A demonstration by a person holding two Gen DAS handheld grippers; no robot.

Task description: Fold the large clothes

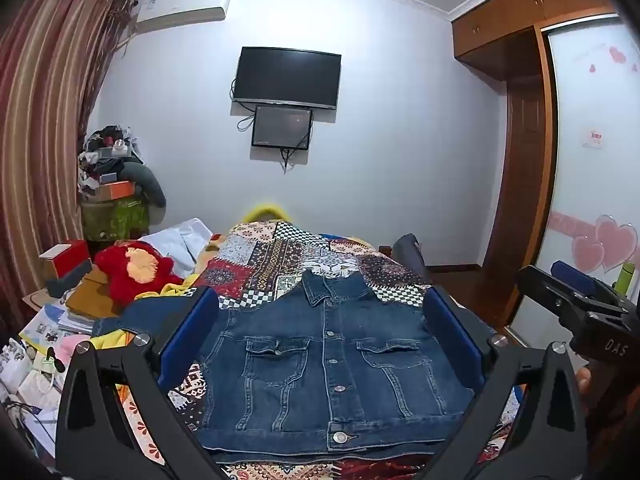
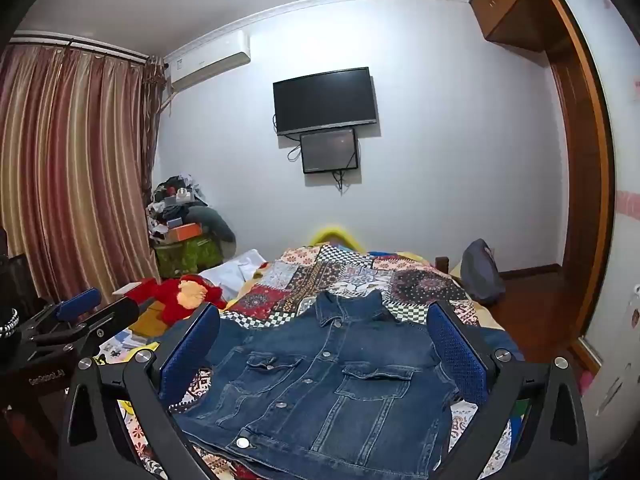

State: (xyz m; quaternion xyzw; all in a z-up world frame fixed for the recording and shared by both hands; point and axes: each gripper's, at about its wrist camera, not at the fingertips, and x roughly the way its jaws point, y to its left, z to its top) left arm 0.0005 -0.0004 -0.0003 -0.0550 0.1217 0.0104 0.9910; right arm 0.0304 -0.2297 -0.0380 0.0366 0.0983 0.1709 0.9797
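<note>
A blue denim jacket (image 1: 332, 368) lies flat on the bed, front up, buttoned, collar pointing to the far wall. One sleeve (image 1: 132, 314) stretches out to the left. My left gripper (image 1: 320, 294) hovers over the jacket's near part, wide open, its blue pads (image 1: 188, 336) apart from the cloth on either side. In the right wrist view the same jacket (image 2: 328, 384) lies below my right gripper (image 2: 323, 308), also wide open with nothing held. The right gripper (image 1: 576, 304) shows at the right edge of the left view, and the left gripper (image 2: 76, 316) at the left edge of the right view.
A patchwork bedspread (image 1: 280, 256) covers the bed. A red plush toy (image 1: 136, 268), white cloth and piles of papers and boxes (image 1: 52, 332) crowd the left side. A dark bag (image 2: 480, 272) sits at the bed's right edge. A wardrobe (image 1: 524, 184) stands to the right.
</note>
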